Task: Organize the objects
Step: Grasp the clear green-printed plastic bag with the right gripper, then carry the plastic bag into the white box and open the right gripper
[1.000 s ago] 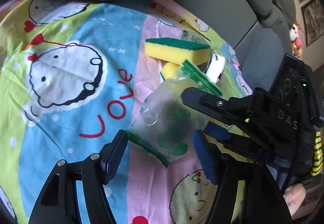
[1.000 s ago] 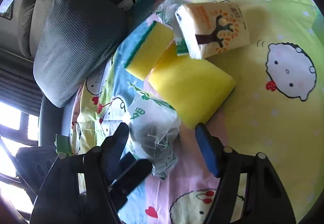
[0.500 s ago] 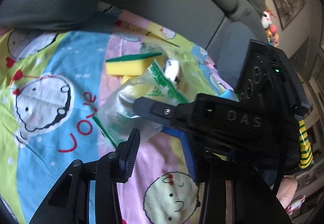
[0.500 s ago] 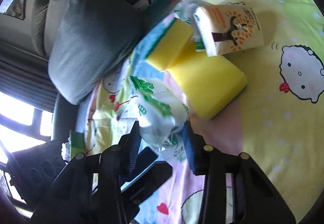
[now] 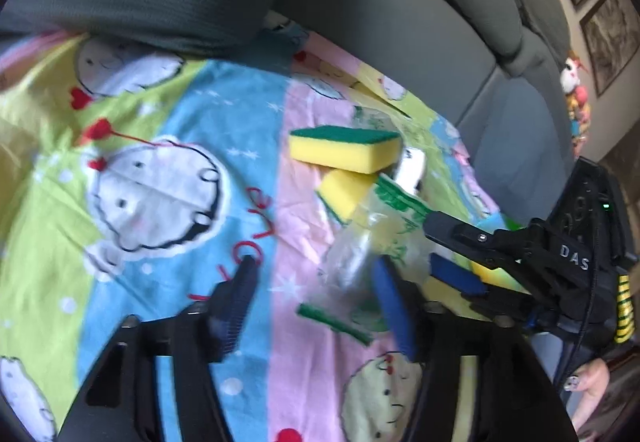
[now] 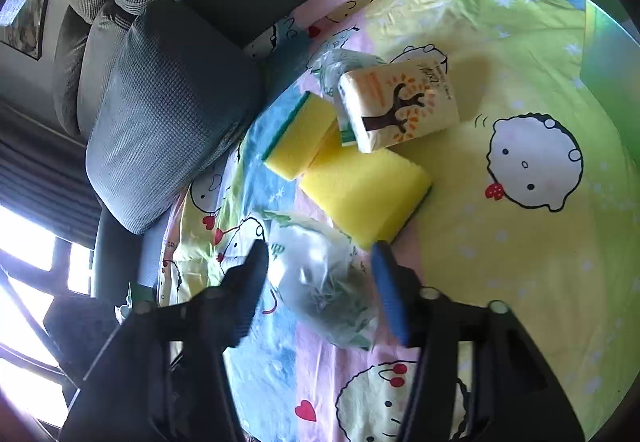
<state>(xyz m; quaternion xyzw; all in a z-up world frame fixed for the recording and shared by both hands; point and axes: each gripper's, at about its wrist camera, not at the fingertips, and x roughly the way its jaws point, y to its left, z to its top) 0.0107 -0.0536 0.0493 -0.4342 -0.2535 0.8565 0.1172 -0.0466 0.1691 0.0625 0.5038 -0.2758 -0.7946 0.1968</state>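
A clear plastic bag with green print (image 6: 324, 282) lies on the cartoon bedsheet, between the open fingers of my right gripper (image 6: 320, 290); it also shows in the left wrist view (image 5: 360, 242). My left gripper (image 5: 316, 298) is open and empty, just left of the bag. Two yellow sponges with green backs (image 6: 298, 136) (image 6: 366, 190) and a tissue pack with a tree print (image 6: 398, 106) lie beyond the bag. The small sponge (image 5: 344, 148) also shows in the left wrist view. The right gripper (image 5: 460, 254) shows there at the right.
A grey cushion (image 6: 168, 114) and the grey sofa back (image 5: 400, 22) border the sheet (image 5: 140, 182). A second crumpled bag (image 6: 340, 62) lies behind the tissue pack. A bright window (image 6: 24, 262) is at the left.
Both grippers closed around the bag half a second ago and have now opened again. The bag has settled back on the sheet. The left gripper has pulled back to the left.
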